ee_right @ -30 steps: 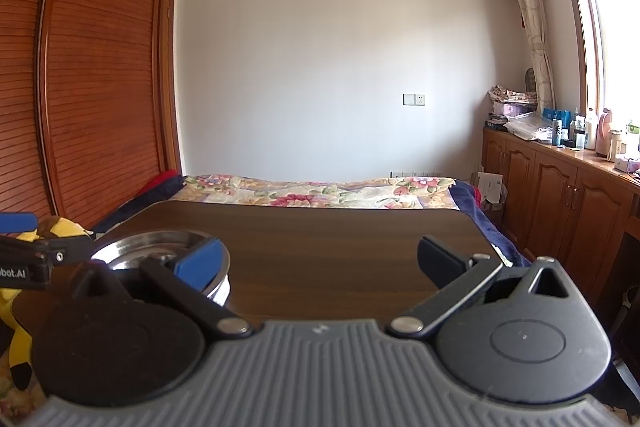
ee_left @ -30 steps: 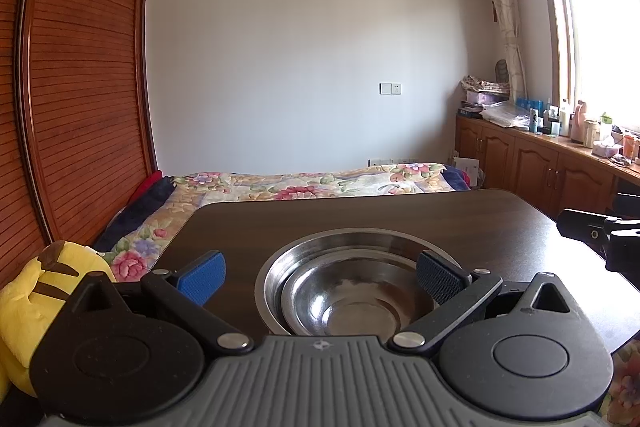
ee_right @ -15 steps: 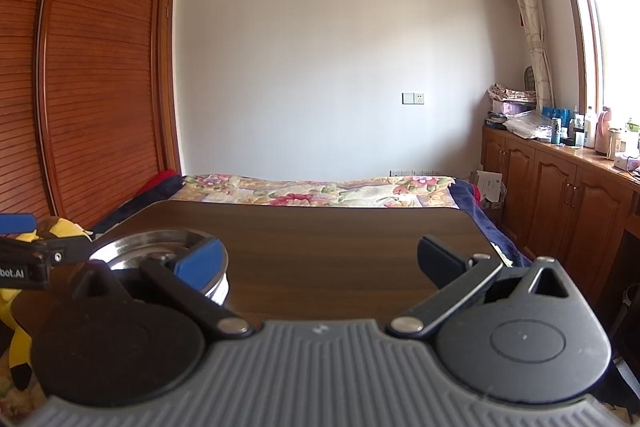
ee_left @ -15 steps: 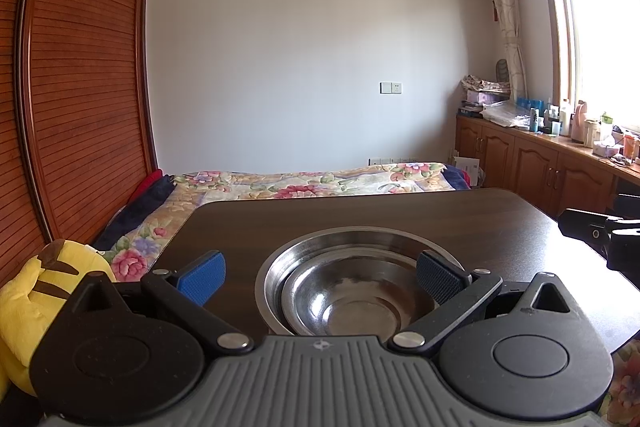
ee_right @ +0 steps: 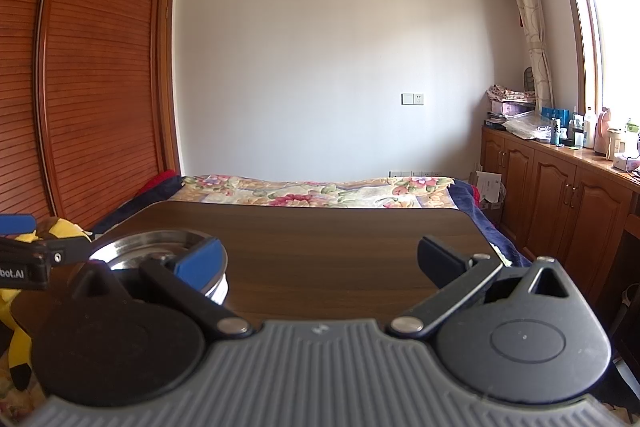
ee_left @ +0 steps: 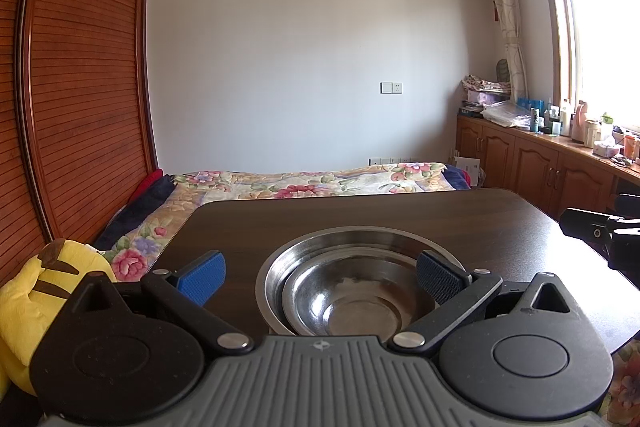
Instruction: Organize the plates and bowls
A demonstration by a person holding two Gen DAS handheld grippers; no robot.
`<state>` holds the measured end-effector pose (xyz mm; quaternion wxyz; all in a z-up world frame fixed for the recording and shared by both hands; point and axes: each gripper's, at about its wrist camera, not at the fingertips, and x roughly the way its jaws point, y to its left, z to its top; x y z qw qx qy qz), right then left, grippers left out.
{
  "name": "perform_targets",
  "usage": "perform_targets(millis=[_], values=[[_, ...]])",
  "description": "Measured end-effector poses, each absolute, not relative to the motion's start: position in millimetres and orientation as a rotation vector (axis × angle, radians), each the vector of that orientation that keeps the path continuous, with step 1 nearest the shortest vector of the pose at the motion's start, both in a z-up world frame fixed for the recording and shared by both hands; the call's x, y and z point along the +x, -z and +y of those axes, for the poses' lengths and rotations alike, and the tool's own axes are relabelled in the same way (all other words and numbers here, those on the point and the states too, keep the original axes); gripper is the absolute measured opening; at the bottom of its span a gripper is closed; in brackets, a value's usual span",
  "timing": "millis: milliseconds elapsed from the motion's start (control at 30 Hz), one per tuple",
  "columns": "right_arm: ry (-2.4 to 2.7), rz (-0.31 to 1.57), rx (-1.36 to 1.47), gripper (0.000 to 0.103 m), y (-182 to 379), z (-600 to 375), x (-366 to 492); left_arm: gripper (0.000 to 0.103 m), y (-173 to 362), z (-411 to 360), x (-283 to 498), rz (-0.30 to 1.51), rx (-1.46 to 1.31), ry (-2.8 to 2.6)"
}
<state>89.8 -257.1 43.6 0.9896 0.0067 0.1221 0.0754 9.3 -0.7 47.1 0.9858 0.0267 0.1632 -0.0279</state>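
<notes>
Left gripper (ee_left: 320, 273) spread wide, holding nothing — blue pads (ee_left: 202, 277) apart at lower centre of the left wrist frame. Between them, lower centre: smaller steel bowl (ee_left: 348, 301) nested inside larger steel bowl (ee_left: 352, 239), both upright on dark wooden table (ee_left: 360, 213). Right gripper (ee_right: 320, 261) likewise released, over bare tabletop; the bowl stack low at left of its frame. Yellow plush toy (ee_left: 28, 291) at lower left, off the table edge. Floral bedspread (ee_left: 312, 181) beyond, mid-frame.
</notes>
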Motion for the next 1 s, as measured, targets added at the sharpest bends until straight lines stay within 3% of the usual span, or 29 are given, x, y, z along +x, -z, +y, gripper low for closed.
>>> perform_targets(millis=[1000], values=[[-0.148,0.243,0.016,0.103,-44.1,-260.0,90.9,0.103,-45.2,-0.9,9.6,0.331,0.054,0.058]])
